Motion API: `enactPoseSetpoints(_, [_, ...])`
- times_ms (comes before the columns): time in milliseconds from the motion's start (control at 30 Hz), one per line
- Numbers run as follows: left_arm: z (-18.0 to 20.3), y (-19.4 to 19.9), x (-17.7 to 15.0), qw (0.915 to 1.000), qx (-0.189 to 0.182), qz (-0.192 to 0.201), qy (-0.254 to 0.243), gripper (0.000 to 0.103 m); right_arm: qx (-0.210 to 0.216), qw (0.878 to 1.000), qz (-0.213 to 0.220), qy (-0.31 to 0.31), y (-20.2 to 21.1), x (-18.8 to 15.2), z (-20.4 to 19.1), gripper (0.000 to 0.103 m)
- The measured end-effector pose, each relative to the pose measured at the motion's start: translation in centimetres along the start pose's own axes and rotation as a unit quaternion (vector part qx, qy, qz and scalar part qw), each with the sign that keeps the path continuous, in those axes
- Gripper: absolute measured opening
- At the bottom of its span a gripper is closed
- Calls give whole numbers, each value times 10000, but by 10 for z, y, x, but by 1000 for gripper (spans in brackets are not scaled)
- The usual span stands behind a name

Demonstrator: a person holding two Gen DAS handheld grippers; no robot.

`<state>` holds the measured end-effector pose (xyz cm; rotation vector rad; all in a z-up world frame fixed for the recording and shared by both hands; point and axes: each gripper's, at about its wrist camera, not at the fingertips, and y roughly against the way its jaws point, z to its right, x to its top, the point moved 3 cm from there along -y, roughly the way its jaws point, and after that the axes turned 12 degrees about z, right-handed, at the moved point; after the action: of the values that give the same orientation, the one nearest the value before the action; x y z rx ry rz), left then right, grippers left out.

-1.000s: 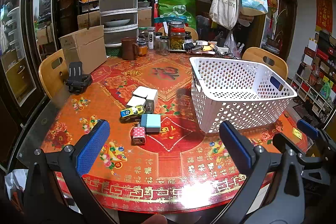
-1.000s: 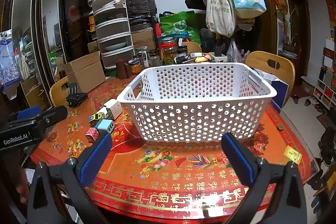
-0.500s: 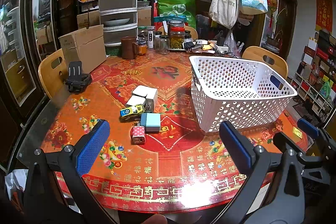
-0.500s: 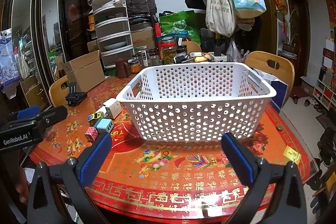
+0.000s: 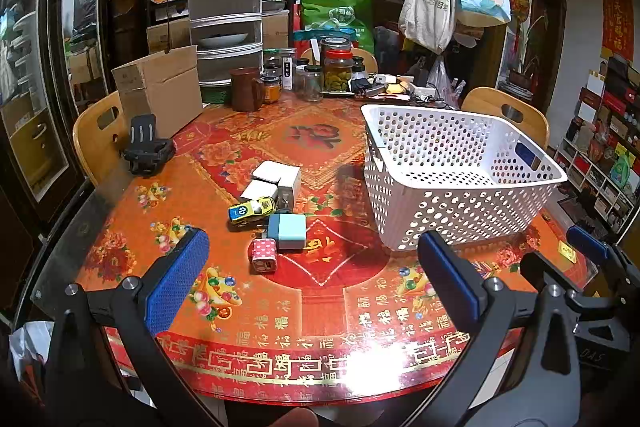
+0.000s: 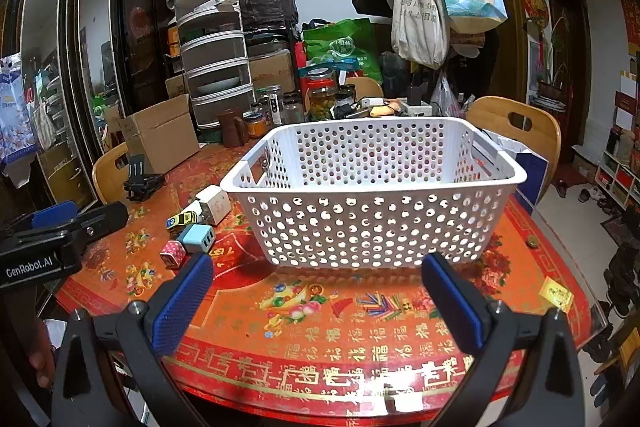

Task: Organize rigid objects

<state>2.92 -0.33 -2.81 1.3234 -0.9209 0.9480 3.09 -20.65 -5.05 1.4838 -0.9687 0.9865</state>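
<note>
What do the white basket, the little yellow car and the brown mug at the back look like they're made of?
Basket: moulded white plastic, going by the smooth matte walls punched with even round holes.
Car: glossy painted shell with printed markings, either die-cast metal or hard plastic; the look leaves it open.
Mug: dull dark brown, probably ceramic or clay, but too small to be sure.

At the far side of the round table [image 5: 320, 311], covered in a red and gold cloth with flowers and Chinese characters, stands a cardboard box [image 5: 160, 89] with a black phone stand [image 5: 146, 147] just in front of it. To the right of the box are a brown mug [image 5: 245, 89], a tiered grey food cover rack [image 5: 226, 7] and several glass jars, one with a red lid holding green pickles [image 5: 338, 73]. A green shopping bag [image 5: 338, 17] sits behind them. Canvas tote bags [image 5: 428, 3] hang from a coat stand. Wooden chairs [image 5: 100, 139] ring the table.
</note>
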Motion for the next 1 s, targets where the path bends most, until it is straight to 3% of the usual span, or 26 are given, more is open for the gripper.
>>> enactPoseSetpoints(300, [-9,-14,-3,9997,139,175,-76,103,-185,9998,-101,61,-12,7,13,103])
enactPoseSetpoints(433, [-40,-28,-2,9992,221,340,56,103,-491,9986,89,-168,-22,42,68,103])
enactPoseSetpoints(533, [-61,-61,-12,9981,570,-188,-163,103,-811,9961,111,-337,-35,66,114,103])
enactPoseSetpoints(633, [-82,-95,-32,9941,479,-970,-63,103,-1117,9929,-197,-373,-60,81,160,103])
enactPoseSetpoints(733, [-94,-119,-51,9892,307,-1425,165,103,-1259,9877,-841,-402,-95,77,195,102])
enactPoseSetpoints(867, [-91,-143,-71,9833,422,-1769,-81,103,-1236,9818,-1394,-381,-128,61,207,76])
enactPoseSetpoints(1000, [-84,-161,-79,9818,313,-1872,-31,103,-1004,9801,-1654,-439,-149,42,204,60])
